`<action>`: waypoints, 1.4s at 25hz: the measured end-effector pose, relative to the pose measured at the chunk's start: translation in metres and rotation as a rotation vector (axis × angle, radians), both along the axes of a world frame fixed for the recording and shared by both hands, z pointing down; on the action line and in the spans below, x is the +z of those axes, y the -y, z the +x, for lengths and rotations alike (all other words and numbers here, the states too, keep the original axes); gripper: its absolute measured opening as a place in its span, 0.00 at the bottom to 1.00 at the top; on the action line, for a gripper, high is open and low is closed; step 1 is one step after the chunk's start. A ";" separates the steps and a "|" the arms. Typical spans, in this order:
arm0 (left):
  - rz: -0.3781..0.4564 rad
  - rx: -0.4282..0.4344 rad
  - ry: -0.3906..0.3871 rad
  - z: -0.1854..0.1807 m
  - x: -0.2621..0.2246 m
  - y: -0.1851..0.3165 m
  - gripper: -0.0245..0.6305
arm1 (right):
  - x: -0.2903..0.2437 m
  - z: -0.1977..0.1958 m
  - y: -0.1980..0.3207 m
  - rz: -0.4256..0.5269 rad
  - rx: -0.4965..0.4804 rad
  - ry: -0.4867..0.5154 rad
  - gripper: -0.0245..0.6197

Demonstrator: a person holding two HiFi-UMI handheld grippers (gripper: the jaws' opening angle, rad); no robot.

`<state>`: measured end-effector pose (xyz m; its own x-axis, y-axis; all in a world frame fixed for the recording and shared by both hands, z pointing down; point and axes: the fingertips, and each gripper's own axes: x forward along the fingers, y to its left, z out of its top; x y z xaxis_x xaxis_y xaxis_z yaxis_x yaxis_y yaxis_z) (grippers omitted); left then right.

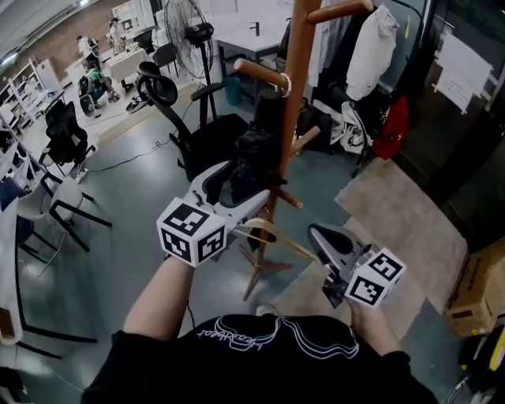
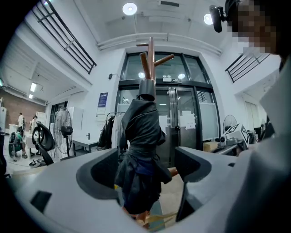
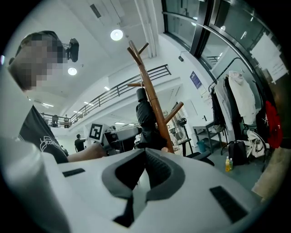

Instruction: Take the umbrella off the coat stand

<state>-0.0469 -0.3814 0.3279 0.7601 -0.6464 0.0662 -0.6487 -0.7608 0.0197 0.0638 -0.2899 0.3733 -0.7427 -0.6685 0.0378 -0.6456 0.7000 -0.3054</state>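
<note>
A folded black umbrella (image 1: 254, 154) hangs against the brown wooden coat stand (image 1: 298, 71), its top near a side peg. My left gripper (image 1: 241, 188) is level and open, and the lower folds of the umbrella (image 2: 141, 150) sit between its two wide-set jaws without being squeezed. The stand's pole and pegs (image 2: 148, 57) rise behind the umbrella in the left gripper view. My right gripper (image 1: 319, 235) is shut with nothing in it, low and to the right of the stand's base. In the right gripper view the shut gripper (image 3: 145, 152) points toward the pole (image 3: 152, 100) and the umbrella (image 3: 144, 120).
A black office chair (image 1: 170, 102) and a floor fan (image 1: 185, 24) stand behind the coat stand on the left. White coats (image 1: 371, 51) and a red bag (image 1: 392, 126) hang at the right. A beige rug (image 1: 394, 221) and a cardboard box (image 1: 477, 288) lie on the right.
</note>
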 end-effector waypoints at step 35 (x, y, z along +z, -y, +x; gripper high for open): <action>0.057 0.125 0.074 0.032 0.000 0.041 0.42 | -0.003 0.025 0.076 0.063 -0.067 -0.042 0.04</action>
